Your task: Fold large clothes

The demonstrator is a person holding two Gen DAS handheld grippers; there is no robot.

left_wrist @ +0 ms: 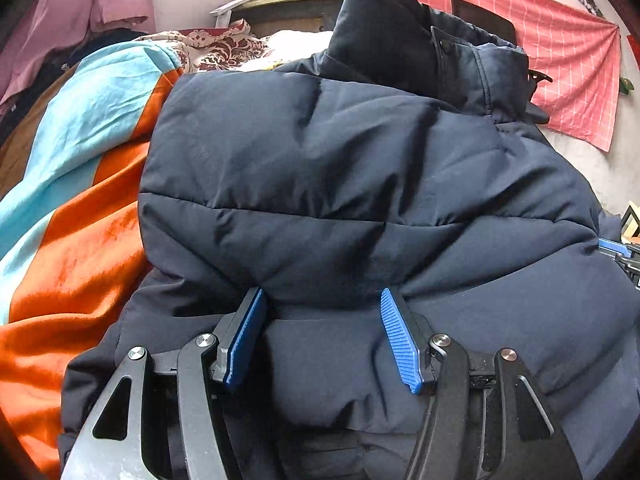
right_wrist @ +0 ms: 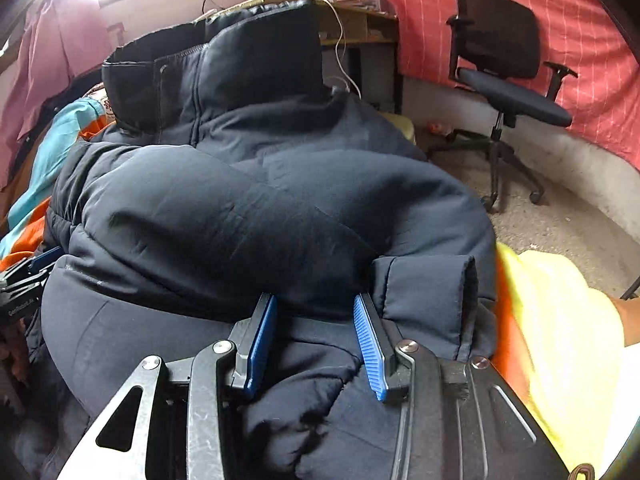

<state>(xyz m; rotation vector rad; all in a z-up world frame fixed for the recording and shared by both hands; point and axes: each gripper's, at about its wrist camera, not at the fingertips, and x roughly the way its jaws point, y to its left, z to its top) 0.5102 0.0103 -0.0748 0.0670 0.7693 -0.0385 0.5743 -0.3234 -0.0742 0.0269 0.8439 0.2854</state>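
a dark navy puffer jacket is lying in a bulky heap on a bed covered by an orange and light blue blanket, its stiff collar standing up at the far end. the left gripper is pointing down into the near edge of the jacket, its blue-padded fingers standing well apart with a swell of padded fabric bulging between them; whether the pads are pressing on the cloth or just resting against it i cannot tell. the right gripper is sitting at the jacket's other near corner, fingers narrower apart, with a crumpled fold of the jacket lying between them; here too a firm grasp cannot be told from the view. a sleeve cuff is lying folded over just right of the right gripper. a yellow garment is showing blurred at the right edge. behind the bed a black office chair is standing before a red checked cloth hanging on the wall, and pink clothes are hanging at the far left.
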